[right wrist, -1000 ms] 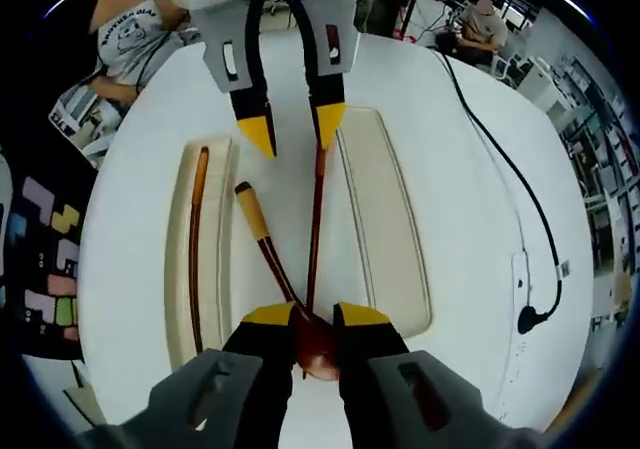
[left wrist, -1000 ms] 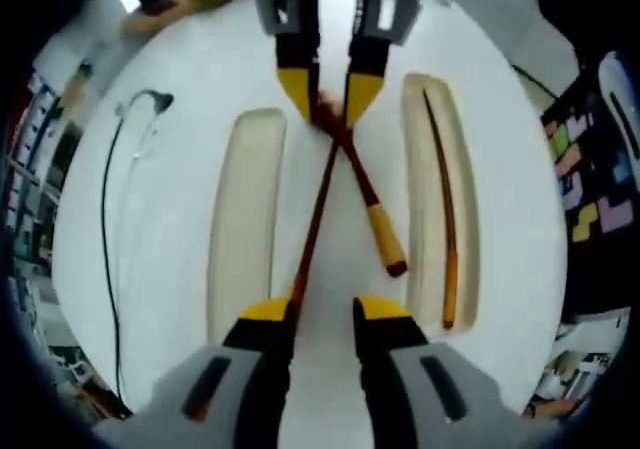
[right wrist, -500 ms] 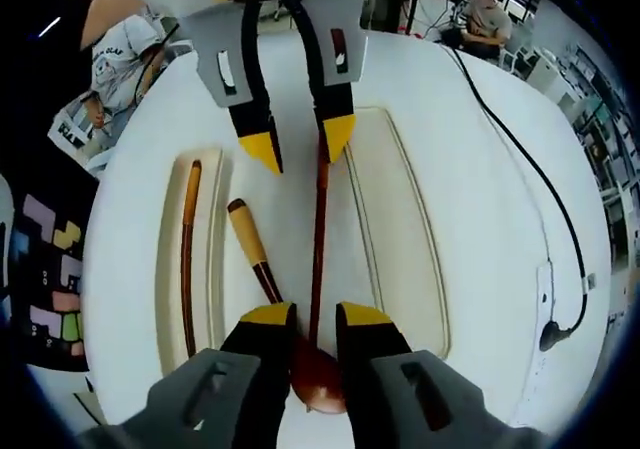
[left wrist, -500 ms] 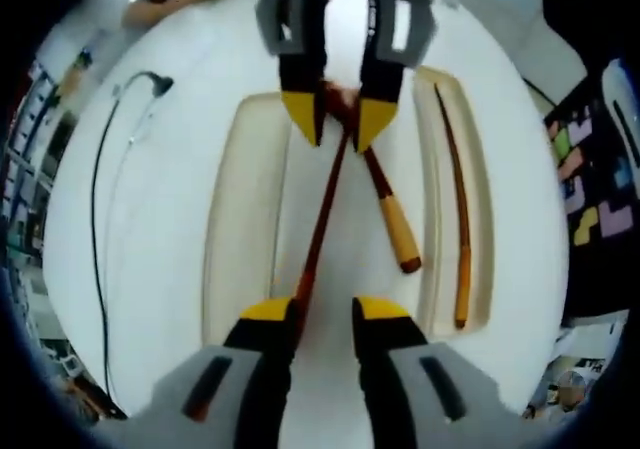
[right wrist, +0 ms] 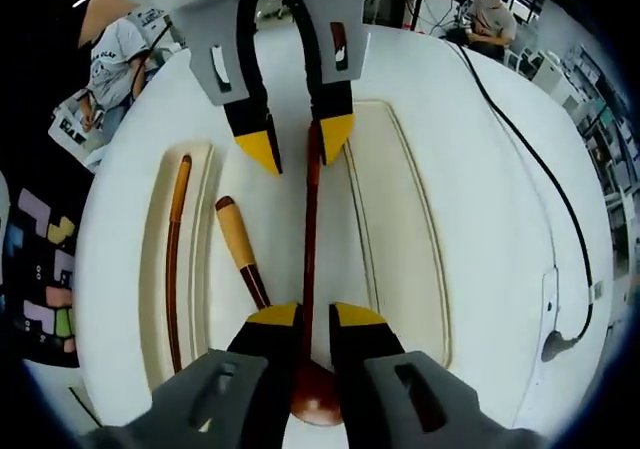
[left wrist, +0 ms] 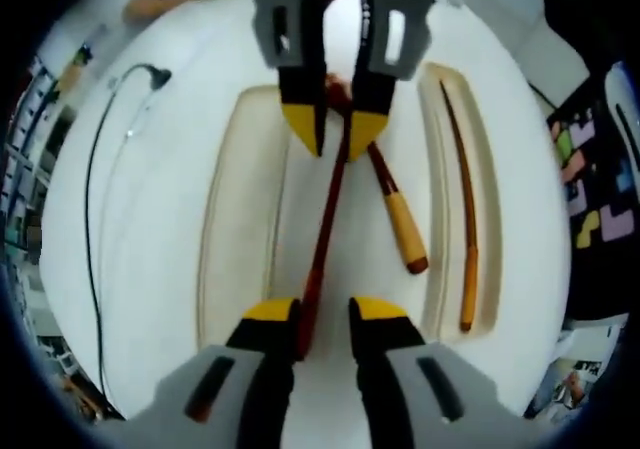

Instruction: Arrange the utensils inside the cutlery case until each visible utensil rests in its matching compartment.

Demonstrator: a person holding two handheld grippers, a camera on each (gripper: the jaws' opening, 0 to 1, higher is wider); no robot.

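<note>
A long dark-red spoon (left wrist: 325,224) lies lengthwise on the white middle strip of the cutlery case (left wrist: 212,219). My right gripper (right wrist: 315,317) is shut on its neck, with the bowl (right wrist: 315,407) just behind the jaws. My left gripper (left wrist: 322,311) stands open around the handle end, which rests against one jaw. A utensil with a tan handle (left wrist: 405,227) lies slanted beside the spoon, its head hidden under the right gripper (left wrist: 336,132). A thin brown chopstick (left wrist: 465,219) rests in the narrow outer compartment. The left gripper (right wrist: 298,142) shows at the top of the right gripper view.
The wide cream compartment (right wrist: 395,239) next to the spoon holds nothing. A black cable (right wrist: 535,194) with a plug (left wrist: 152,74) curls over the round white table (left wrist: 130,269). People sit beyond the table's far edge. A coloured puzzle mat (left wrist: 590,184) lies on the floor.
The spoon has swung from crossing the tan-handled utensil to lying nearly parallel with the case. The right gripper's jaws have narrowed onto its neck, and the bowl now sits further back.
</note>
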